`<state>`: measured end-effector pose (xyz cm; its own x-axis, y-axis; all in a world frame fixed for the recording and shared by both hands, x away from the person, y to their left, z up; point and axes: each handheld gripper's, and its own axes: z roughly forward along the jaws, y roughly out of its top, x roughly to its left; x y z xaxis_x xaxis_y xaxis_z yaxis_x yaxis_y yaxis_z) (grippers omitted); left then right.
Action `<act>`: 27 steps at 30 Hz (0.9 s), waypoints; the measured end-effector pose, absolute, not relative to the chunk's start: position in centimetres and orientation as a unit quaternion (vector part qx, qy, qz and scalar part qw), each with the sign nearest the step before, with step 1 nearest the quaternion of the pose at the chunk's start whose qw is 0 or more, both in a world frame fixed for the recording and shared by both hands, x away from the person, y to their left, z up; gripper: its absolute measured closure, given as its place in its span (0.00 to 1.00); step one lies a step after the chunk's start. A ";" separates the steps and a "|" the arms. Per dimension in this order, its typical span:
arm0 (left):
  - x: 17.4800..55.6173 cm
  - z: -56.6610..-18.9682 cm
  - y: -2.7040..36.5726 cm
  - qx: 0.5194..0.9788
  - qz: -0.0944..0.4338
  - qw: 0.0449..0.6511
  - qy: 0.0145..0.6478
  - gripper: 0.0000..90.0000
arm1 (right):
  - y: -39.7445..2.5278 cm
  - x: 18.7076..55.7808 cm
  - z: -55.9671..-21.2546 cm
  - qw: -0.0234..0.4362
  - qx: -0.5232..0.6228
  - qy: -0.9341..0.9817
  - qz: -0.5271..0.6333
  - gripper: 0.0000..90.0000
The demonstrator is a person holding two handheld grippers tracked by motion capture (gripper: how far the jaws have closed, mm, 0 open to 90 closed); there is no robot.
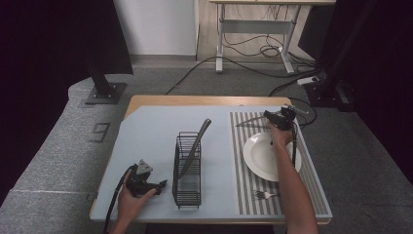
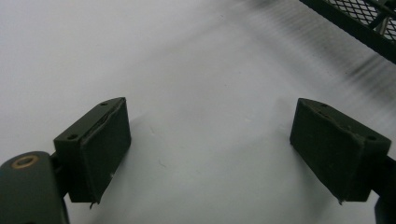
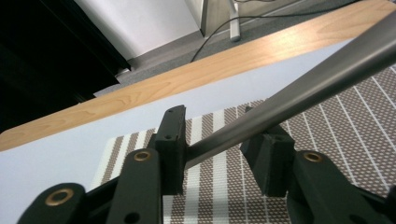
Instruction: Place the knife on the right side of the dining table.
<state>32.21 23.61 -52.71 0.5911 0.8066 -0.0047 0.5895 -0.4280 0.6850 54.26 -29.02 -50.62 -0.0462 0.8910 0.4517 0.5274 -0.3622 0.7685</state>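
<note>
My right gripper (image 1: 270,117) is at the far end of the striped placemat (image 1: 242,161), just beyond the white plate (image 1: 260,158). In the right gripper view its jaws (image 3: 219,144) are shut on the handle of a long metal utensil (image 3: 317,79), which crosses them at a slant. In the high view that utensil (image 1: 251,123) points left, low over the placemat. My left gripper (image 1: 163,184) rests open on the pale blue mat at the near left, beside the black wire rack (image 1: 187,170). Nothing is between its fingers (image 2: 100,144).
A dark-handled knife (image 1: 197,139) leans in the rack, its handle sticking out toward the far side. A fork (image 1: 265,195) lies on the placemat's near end. The rack's mesh corner (image 2: 355,23) is close ahead of the left gripper. The table's wooden far edge (image 1: 195,100) borders the mat.
</note>
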 end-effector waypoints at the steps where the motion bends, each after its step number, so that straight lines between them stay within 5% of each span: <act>1: 32.2 -52.7 23.6 0.829 0.165 0.330 0.421 0.13 | -29.0 54.3 -50.6 0.186 0.665 0.533 0.489 0.66; 27: 32.2 -52.7 23.6 0.829 0.164 0.330 0.421 0.13 | -29.3 54.4 -51.2 0.186 0.695 0.535 0.443 0.55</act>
<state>32.22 23.61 -52.71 0.5910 0.8067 -0.0053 0.5898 -0.4276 0.6850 54.37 -29.28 -51.20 0.0346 0.9087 0.4160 0.5792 -0.3575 0.7327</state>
